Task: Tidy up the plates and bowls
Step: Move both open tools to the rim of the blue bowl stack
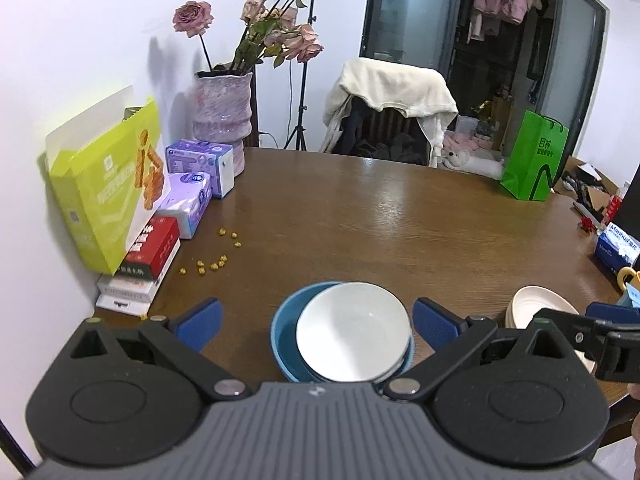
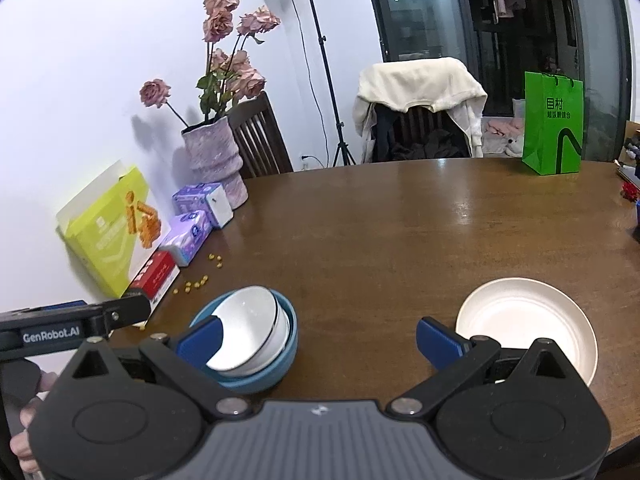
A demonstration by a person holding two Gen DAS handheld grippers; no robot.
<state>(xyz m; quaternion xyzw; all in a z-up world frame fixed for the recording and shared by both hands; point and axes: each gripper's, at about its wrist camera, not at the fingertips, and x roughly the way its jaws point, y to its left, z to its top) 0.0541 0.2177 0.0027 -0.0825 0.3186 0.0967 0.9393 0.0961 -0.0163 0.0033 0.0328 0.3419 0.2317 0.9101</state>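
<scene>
A white bowl (image 1: 354,336) sits tilted inside a blue bowl (image 1: 286,340) on the brown table (image 1: 360,220). My left gripper (image 1: 318,326) is open, its blue pads on either side of the nested bowls, just above them. To the right lies a stack of cream plates (image 1: 536,308), partly hidden by the right gripper. In the right wrist view the same white bowl (image 2: 250,328) rests in the blue bowl (image 2: 288,344) at the left, and the cream plate (image 2: 528,320) lies at the right. My right gripper (image 2: 320,342) is open over bare table between them.
Along the wall at left stand a yellow-green box (image 1: 108,192), tissue packs (image 1: 188,200), a red box (image 1: 154,246) and a flower vase (image 1: 224,120). Small yellow crumbs (image 1: 212,264) lie nearby. A green bag (image 1: 534,156) and a draped chair (image 1: 388,112) are at the far edge.
</scene>
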